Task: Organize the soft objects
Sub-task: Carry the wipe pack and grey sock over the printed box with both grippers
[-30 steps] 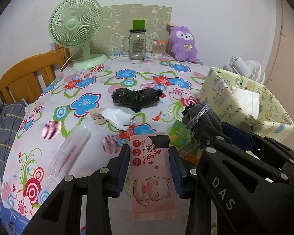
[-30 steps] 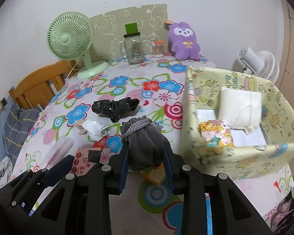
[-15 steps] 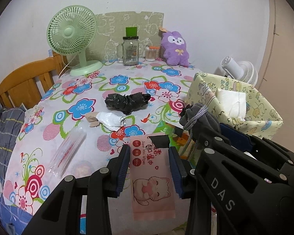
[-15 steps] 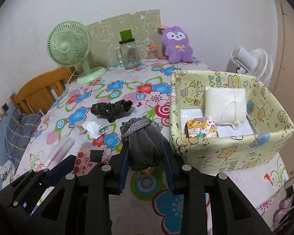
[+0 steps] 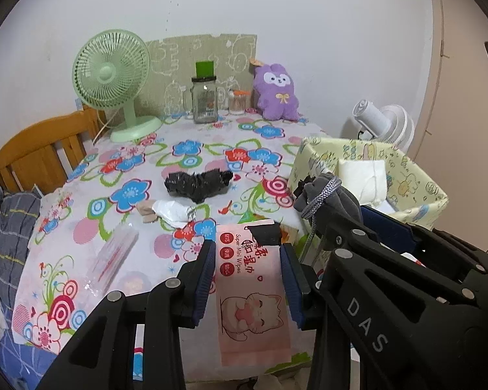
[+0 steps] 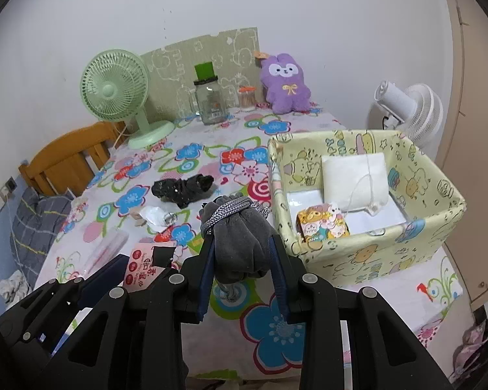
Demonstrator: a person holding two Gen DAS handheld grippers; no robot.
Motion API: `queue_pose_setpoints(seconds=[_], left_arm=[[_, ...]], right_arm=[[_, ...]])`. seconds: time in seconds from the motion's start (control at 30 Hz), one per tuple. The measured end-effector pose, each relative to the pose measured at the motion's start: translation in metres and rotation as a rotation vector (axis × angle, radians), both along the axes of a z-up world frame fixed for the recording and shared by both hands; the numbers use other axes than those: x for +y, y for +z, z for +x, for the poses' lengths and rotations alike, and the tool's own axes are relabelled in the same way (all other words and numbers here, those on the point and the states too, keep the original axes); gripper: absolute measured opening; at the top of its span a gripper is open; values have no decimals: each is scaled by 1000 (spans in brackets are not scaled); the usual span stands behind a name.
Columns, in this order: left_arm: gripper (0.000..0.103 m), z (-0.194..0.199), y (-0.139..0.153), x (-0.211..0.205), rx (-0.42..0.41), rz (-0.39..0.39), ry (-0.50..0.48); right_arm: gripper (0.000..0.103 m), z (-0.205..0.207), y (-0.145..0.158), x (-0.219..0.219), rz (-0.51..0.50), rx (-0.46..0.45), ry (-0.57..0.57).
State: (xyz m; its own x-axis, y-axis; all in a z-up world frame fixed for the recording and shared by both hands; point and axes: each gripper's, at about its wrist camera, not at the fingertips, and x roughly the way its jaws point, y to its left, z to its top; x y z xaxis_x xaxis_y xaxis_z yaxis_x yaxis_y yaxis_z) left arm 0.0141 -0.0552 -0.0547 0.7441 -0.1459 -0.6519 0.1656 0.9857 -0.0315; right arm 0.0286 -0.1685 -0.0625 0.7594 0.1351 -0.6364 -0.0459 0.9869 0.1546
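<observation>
The left gripper (image 5: 248, 268) pinches a pink wet-wipes pack (image 5: 253, 295) between its blue pads, held clear above the table. The pack is flat and glossy, with a cartoon cat printed at its near end, three red round marks along one edge and a black flap at the far end. Readable print: "Super Mini Wipes" beside larger red characters. "DAS" is moulded in grey on the neighbouring gripper body at 4 o'clock in the left view.

The right gripper (image 6: 240, 261) is clamped on a grey drawstring pouch (image 6: 237, 234), soft and bunched, its neck tied with a braided grey cord pointing to 12 o'clock. The pouch hangs above the tablecloth, just left of the fabric bin.

The yellow fabric bin (image 6: 416, 243), printed with cartoon animals, sits at 2 o'clock from the right gripper; inside are a white folded pad (image 6: 354, 178) and a small colourful cartoon packet (image 6: 322, 224).

On the floral tablecloth (image 5: 130, 195) at 11 o'clock lie a clear plastic sleeve (image 5: 112, 256), a crumpled white wrapper (image 5: 170, 209) and a black crumpled bag (image 5: 198, 182). At the far edge stand a green desk fan (image 5: 112, 74), a glass mug jar (image 5: 205, 99) and a purple plush toy (image 5: 276, 92).
</observation>
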Motion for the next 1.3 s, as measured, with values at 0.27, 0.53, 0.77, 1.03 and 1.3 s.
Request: queue_pose_setpoints(seconds=[0.27,0.53,0.77,1.03,1.3], left_arm=[[41,-1,23,-9,-42,1,-23],[40,8,41,-25,-70,4,-50],[41,19,49,-45,-82,8,-72],[41,35,52,-77,-89,-7,-116],[41,48,47,-104,-76,-20,-157]], right_arm=[[35,-6,26,-10,3,-44,-15],[35,0,44,-26,5,-72,-38],[35,11,52,-45,9,-84,-48],[35,24,59,-73,-2,-109,-67],[35,35,55,-100,-9,-101,-89]])
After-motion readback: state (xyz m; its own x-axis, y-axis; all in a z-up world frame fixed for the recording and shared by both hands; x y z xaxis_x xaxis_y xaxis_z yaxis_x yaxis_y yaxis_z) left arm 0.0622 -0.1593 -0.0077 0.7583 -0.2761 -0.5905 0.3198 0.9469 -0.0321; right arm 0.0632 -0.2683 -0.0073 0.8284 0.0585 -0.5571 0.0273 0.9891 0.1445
